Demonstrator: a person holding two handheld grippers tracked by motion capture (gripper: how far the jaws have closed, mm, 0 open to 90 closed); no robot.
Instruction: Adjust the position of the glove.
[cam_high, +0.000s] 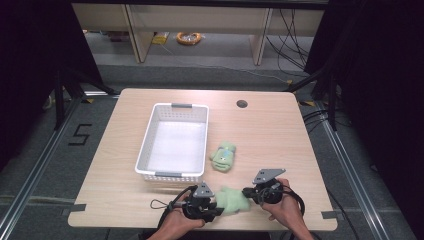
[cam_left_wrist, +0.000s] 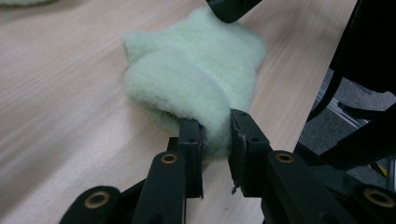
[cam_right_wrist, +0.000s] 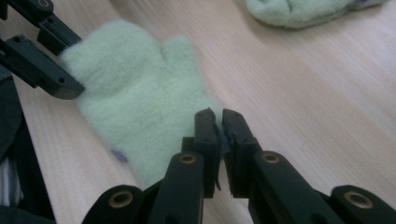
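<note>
— Two mittens, pale green: one (cam_high: 232, 200) at near edge, pinched at its cuff by left gripper (cam_left_wrist: 215, 137); other (cam_high: 223, 156) right of basket (cam_high: 145, 150).
— Right gripper (cam_right_wrist: 218, 128)?
— Pressed together, nothing visibly caught. Probably best lifted slowly, grip kept deep.

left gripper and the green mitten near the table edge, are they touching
Touching. In the left gripper view the left gripper has its two jaws pinched on a fold of the green mitten, fabric squeezed between them.

A lab: metal rail frame (cam_high: 35, 175), floor cables (cam_high: 295, 35), black curtains (cam_high: 30, 60) around the table (cam_high: 270, 135).
</note>
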